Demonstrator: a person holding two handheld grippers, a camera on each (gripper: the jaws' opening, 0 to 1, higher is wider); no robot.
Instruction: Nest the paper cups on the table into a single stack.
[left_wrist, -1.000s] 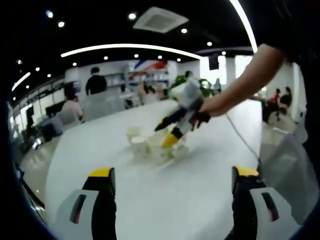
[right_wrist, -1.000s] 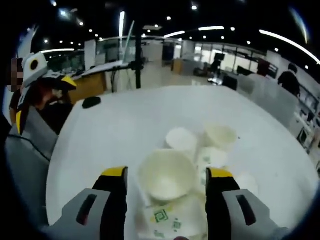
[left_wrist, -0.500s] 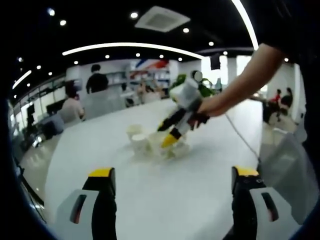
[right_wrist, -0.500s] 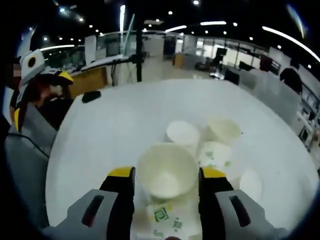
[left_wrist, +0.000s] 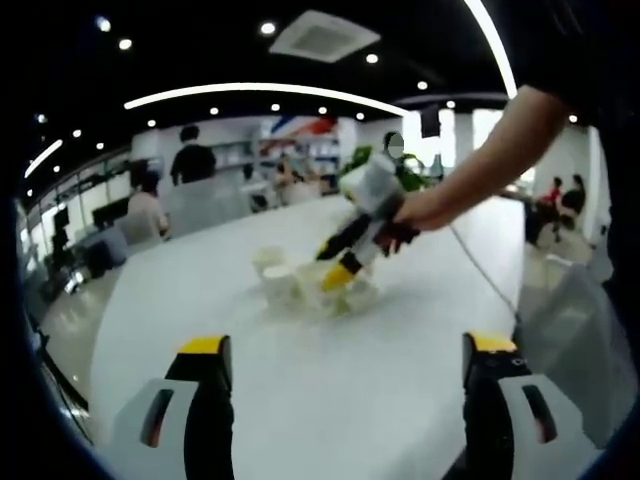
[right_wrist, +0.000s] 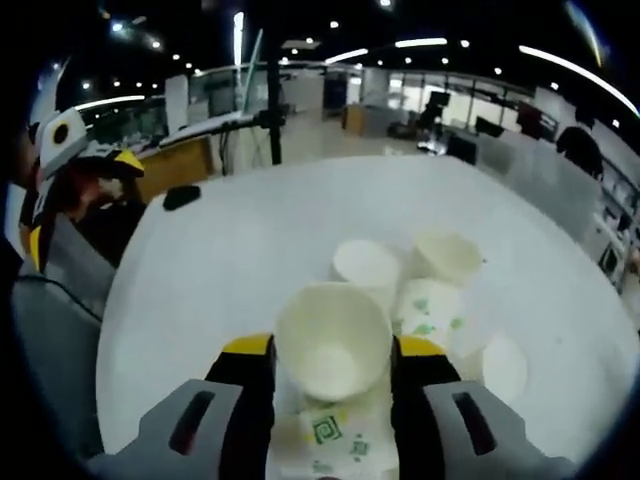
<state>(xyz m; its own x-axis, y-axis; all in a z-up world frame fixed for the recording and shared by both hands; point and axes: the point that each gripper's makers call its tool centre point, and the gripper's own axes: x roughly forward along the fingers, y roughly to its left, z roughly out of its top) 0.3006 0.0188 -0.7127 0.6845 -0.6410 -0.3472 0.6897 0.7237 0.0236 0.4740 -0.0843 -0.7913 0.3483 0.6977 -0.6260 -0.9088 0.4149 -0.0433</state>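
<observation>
left gripper view: left gripper (left_wrist: 340, 375) jaws are held wide apart over bare white table (left_wrist: 330, 400); paper cups (left_wrist: 290, 285) are clustered far ahead mid-table; right gripper (left_wrist: 345, 262) is seen lowered among them, held by a hand (left_wrist: 415, 212).

right gripper view: right gripper (right_wrist: 330, 355) jaws are clamped on open cup (right_wrist: 332, 338), mouth up; printed cup (right_wrist: 330, 435) lies beneath; other cups (right_wrist: 405, 275) are grouped just beyond; left gripper (right_wrist: 70, 165) is seen at table edge.

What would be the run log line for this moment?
right gripper: shut on cup | left gripper: open, apart from cups | other cups: loose on table | stack: not done
</observation>
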